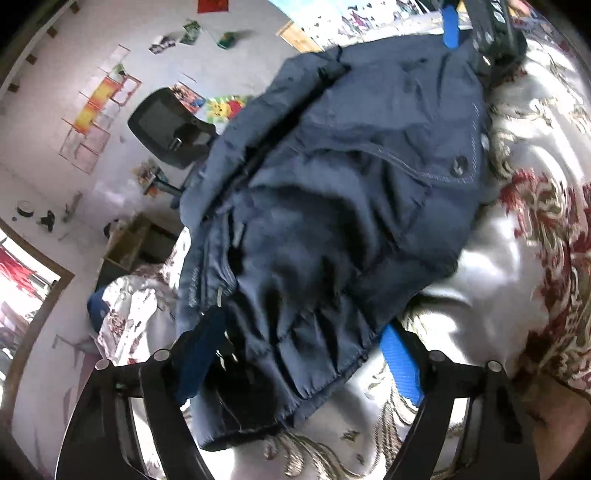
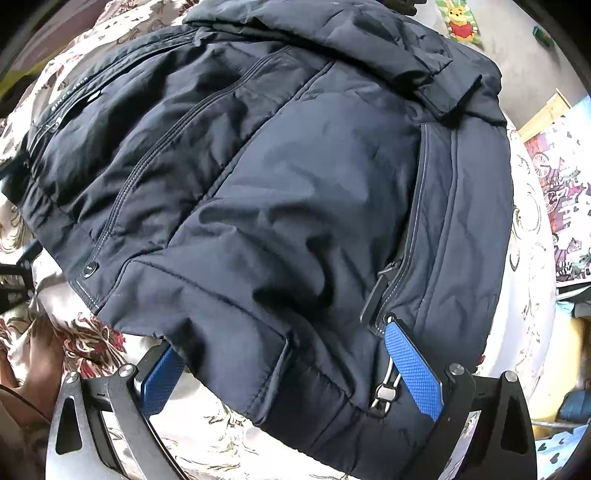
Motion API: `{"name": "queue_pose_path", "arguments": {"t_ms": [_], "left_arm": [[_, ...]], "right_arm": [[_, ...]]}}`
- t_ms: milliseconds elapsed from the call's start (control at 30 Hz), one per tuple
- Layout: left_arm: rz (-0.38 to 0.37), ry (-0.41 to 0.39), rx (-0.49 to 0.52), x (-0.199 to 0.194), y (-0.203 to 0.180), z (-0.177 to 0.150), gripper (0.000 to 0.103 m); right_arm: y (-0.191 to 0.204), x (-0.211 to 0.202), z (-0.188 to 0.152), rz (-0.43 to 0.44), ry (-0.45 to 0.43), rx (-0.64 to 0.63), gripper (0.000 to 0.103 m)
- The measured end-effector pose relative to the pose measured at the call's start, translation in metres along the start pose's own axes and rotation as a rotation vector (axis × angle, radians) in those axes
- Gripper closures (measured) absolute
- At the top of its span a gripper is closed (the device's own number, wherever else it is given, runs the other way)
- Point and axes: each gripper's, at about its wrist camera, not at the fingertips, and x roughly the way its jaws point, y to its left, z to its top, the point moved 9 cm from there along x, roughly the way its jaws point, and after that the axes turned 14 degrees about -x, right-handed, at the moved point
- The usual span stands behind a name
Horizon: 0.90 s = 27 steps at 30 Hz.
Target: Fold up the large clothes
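A large navy padded jacket [image 1: 332, 206] lies bunched on a bed with a white, red and gold floral cover [image 1: 517, 240]. My left gripper [image 1: 291, 369] is open, its blue pads [image 1: 402, 365] spread around the jacket's lower hem and cuff. In the right wrist view the same jacket [image 2: 277, 184] fills the frame, with zips and a snap button showing. My right gripper [image 2: 288, 365] is open, its blue pads [image 2: 413, 369] on either side of the hem, the jacket edge lying between them. The right gripper also shows at the top of the left wrist view [image 1: 454, 29].
A black office chair [image 1: 170, 129] stands beyond the bed's left edge, on a floor strewn with papers and pictures [image 1: 99, 110]. A cardboard box [image 1: 129, 243] sits by the bed. A patterned pillow or sheet [image 2: 561, 192] lies at the right.
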Motion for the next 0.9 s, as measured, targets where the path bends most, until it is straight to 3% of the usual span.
{"name": "queue_pose_path", "arguments": {"t_ms": [33,100,167,300,733,900], "left_arm": [[-0.003,-0.012,-0.002,0.0,0.002,0.003,0.04],[-0.007,-0.027,-0.004,-0.004,0.002,0.009,0.063],[-0.036,-0.029,-0.022,-0.006,0.004,0.016,0.076],[-0.097,-0.029,-0.094,-0.009,0.016,0.036,0.09],[-0.237,0.074,-0.368,-0.012,0.054,0.108,0.095],[-0.263,0.083,-0.442,-0.018,0.067,0.125,0.096]], "right_arm": [[0.002,0.001,0.001,0.0,0.0,0.002,0.001],[0.0,0.002,0.001,0.003,-0.003,0.006,0.001],[0.0,0.0,-0.001,0.004,-0.007,0.006,0.001],[0.008,-0.006,-0.007,-0.001,-0.019,0.007,0.001],[0.033,-0.039,-0.018,0.01,-0.101,-0.014,0.001],[0.05,-0.035,-0.033,-0.064,-0.073,-0.049,0.002]]}}
